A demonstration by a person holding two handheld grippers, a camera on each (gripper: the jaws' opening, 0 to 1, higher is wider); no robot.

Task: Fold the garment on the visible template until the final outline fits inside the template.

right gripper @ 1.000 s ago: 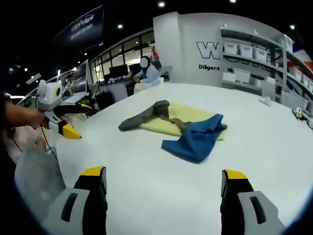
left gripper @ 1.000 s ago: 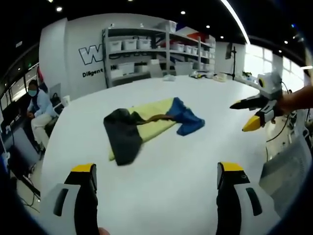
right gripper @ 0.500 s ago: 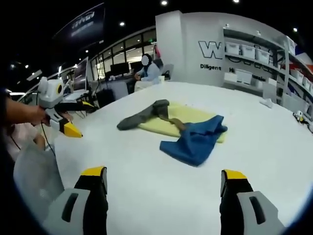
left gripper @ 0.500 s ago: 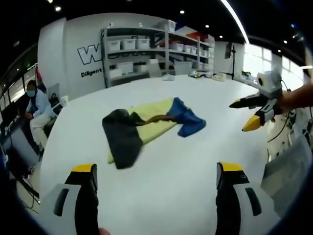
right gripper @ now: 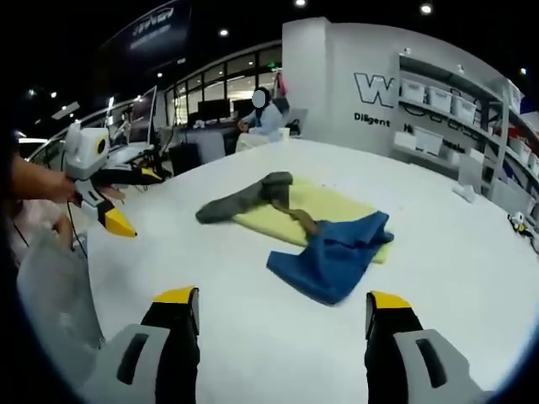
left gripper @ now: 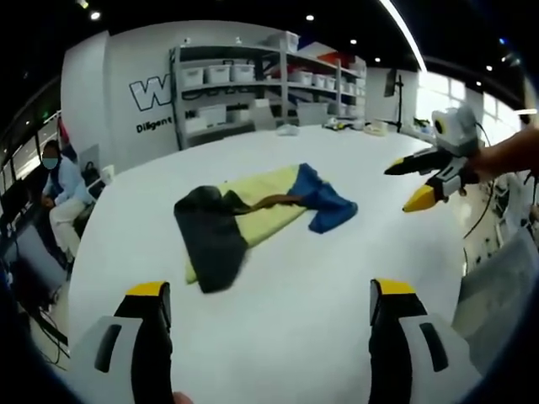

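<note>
A crumpled garment lies on the white table [left gripper: 295, 295], over a pale yellow template [left gripper: 271, 195]. Its dark grey end [left gripper: 210, 240] hangs past the template's near corner, its blue end [left gripper: 324, 202] spills off the other side, and a brown strip joins them. In the right gripper view the blue end [right gripper: 333, 257] is nearest and the grey end [right gripper: 240, 198] lies beyond the template [right gripper: 333, 206]. My left gripper [left gripper: 269, 290] is open, well short of the cloth. My right gripper [right gripper: 280, 299] is open with nothing between its jaws. Each gripper shows in the other's view, held in a hand and open: right gripper [left gripper: 408, 185], left gripper [right gripper: 135, 202].
Shelves with white bins [left gripper: 253, 84] stand behind the table's far edge. A person sits past the table's left side [left gripper: 63, 189], also a person by the desks [right gripper: 265, 118]. A grey chair back [left gripper: 497, 286] is near the table's right edge.
The garment has not moved. The right gripper has come forward, so the cloth looks closer in its view, and it sits a little higher in the left gripper view.
</note>
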